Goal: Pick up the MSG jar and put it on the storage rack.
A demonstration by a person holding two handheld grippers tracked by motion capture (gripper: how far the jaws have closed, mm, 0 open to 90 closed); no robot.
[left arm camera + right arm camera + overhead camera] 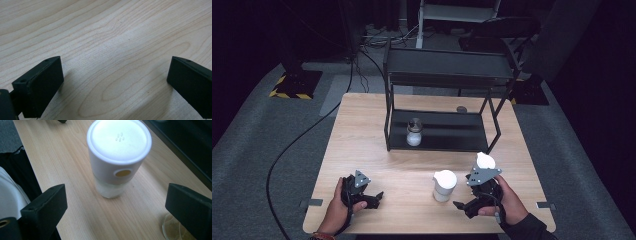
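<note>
A white-lidded shaker (444,185) with a clear base stands on the wooden table (362,145) near the front. My right gripper (460,206) is just right of it, pointing left. In the right gripper view the shaker (119,152) stands upright a little ahead of the right gripper (117,205), whose jaws are open wide and touch nothing. My left gripper (377,196) rests at the front left, held by a hand. In the left gripper view the left gripper (115,72) is open over bare wood.
A black two-shelf metal rack (442,75) stands at the back of the table, with a glass jar (414,132) on its lower shelf. A second white-topped container (485,161) stands behind my right hand. A small round object (461,109) lies behind the rack.
</note>
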